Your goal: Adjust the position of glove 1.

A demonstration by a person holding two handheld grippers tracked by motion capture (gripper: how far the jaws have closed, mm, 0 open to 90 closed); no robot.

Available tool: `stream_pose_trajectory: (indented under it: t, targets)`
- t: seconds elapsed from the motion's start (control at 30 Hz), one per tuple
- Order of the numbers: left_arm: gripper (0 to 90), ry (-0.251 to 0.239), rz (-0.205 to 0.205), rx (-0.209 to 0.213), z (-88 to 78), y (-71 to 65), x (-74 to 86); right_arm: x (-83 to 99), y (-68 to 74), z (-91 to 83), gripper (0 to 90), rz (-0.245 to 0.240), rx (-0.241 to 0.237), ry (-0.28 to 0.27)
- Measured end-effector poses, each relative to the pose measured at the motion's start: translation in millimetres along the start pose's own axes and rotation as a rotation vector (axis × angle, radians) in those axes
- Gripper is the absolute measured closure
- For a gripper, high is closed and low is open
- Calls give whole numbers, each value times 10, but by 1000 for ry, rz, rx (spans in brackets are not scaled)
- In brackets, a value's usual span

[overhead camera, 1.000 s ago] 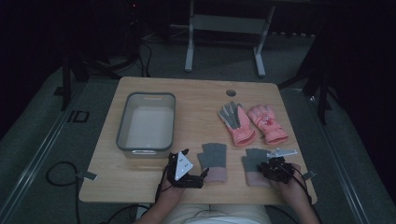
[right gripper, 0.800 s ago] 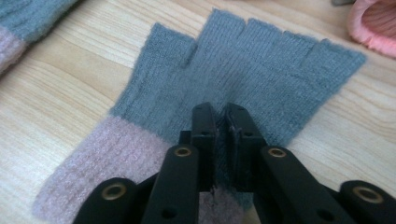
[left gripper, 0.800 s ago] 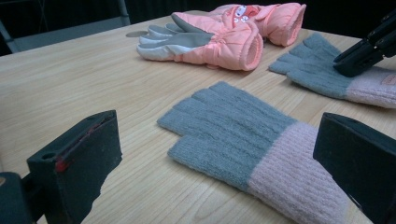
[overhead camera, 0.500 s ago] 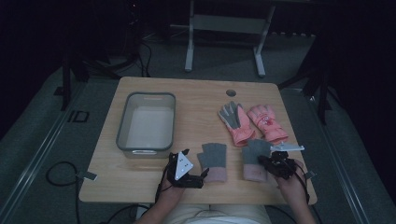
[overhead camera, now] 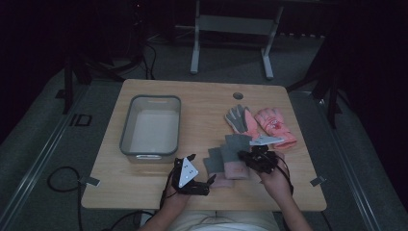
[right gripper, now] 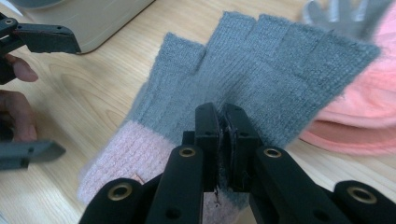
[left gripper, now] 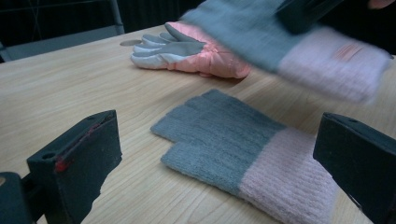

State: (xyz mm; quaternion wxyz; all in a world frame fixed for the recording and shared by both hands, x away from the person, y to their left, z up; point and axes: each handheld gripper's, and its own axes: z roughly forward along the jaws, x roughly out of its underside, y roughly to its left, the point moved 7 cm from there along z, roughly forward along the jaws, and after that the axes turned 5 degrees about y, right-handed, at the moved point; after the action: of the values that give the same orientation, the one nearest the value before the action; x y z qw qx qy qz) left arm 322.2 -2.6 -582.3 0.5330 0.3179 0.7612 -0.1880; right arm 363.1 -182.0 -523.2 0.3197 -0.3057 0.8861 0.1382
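**Ana:** High view first: the right gripper (overhead camera: 253,158) sits lower centre of the frame now, and the grey-and-pink knit glove (overhead camera: 234,144) it carries has come left with it. A second ago that glove lay by itself near the lower right edge of the table (overhead camera: 202,96).

**Ben:** So it is being carried over to its partner?

**Ana:** Looks that way to me. The other knit glove (overhead camera: 217,166) lies flat just left of it, and the lifted one now overlaps its upper edge. In the right gripper view the jaws are pinched tight on the grey knit near the cuff, fingers of the glove fanning away toward the top of the frame.

**Ben:** And the left gripper (overhead camera: 192,177)?

**Ana:** Hasn't budged, lower left of centre. Its jaws stand wide apart, holding nothing. In the left gripper view the flat glove (left gripper: 238,149) lies between them, and the carried one (left gripper: 299,46) hangs blurred across the upper right.

**Ben:** The ski gloves?

**Ana:** The pink padded gloves (overhead camera: 262,122) lie untouched right of centre, and the grey bin (overhead camera: 151,126) at centre left holds nothing. My guess is the knit pair is being stacked or matched before going anywhere.
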Motion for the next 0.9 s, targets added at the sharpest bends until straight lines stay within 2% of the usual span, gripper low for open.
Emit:
stream_pose_trajectory:
  t: [0.07,0.23,0.37,0.4,0.47,0.53,0.9]
  targets:
    - [3,-8,10,-1,-8,-7,-6,-9,52,89,854,4,-6,13]
    - [3,-18,2,6,-17,-5,-13,-8,206,274,854,-10,-33,42]
    - [3,-17,3,12,-16,-11,-12,-14,267,361,853,-19,-43,54]
    - [3,-15,0,12,-14,-7,-11,14,315,455,853,-32,-48,86]
    - [3,-14,-2,11,-13,-4,-10,40,353,485,852,-30,-64,100]
    - [3,-10,-4,12,-9,-3,-7,68,369,516,852,-41,-63,113]
    - [3,-1,3,16,6,-7,0,118,318,628,844,-32,-73,148]
